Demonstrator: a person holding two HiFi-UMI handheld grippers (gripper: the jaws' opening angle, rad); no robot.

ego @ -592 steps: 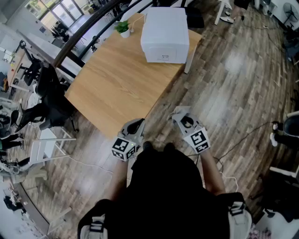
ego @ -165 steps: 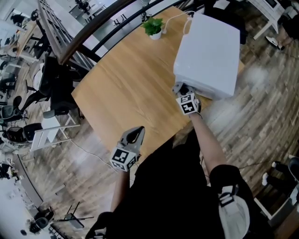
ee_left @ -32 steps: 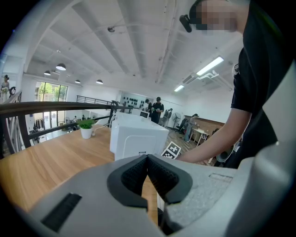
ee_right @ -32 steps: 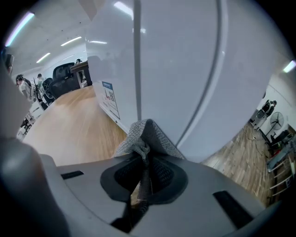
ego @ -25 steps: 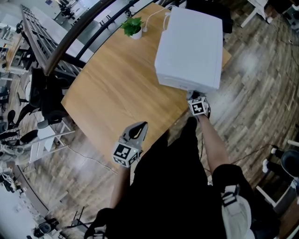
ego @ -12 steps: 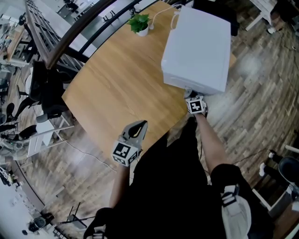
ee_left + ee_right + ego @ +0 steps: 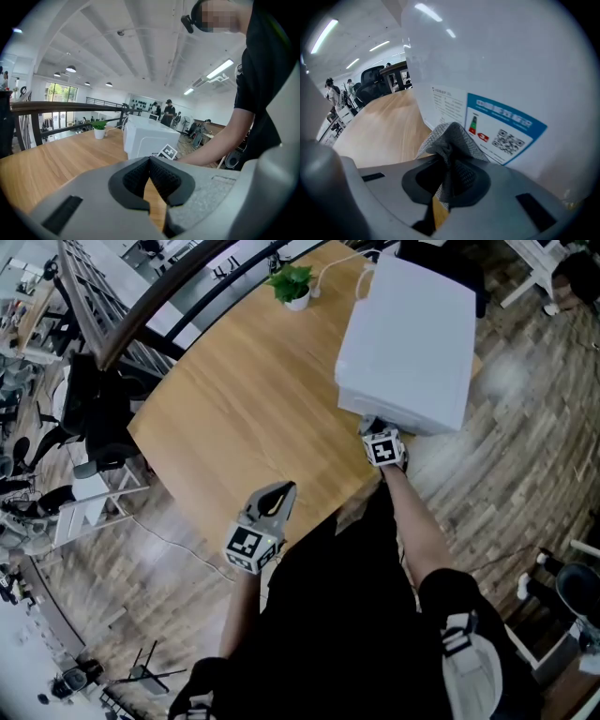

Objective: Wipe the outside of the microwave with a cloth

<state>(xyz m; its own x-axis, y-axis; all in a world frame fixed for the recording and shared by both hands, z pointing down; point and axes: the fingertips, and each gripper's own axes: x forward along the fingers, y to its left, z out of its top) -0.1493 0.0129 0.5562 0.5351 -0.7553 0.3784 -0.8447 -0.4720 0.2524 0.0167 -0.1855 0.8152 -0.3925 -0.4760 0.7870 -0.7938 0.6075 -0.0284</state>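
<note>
R gripper (image 7: 372,427), jaws clamped on the grey cloth (image 7: 449,140), had slid a bit left along the microwave (image 7: 409,329) front vs 0.5 s before, so the front-face wipe was prob. mid-stroke. L gripper (image 7: 279,491) hung idle, jaws together, empty. Microwave sat at the table (image 7: 234,399) far-right corner, stickered front toward the person, long axis approx. left-right.

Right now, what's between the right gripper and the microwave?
Only the grey cloth, clamped in the right gripper. Its bunched tip points at the microwave, near its label. The right gripper view shows this; whether they touch is unclear.
</note>
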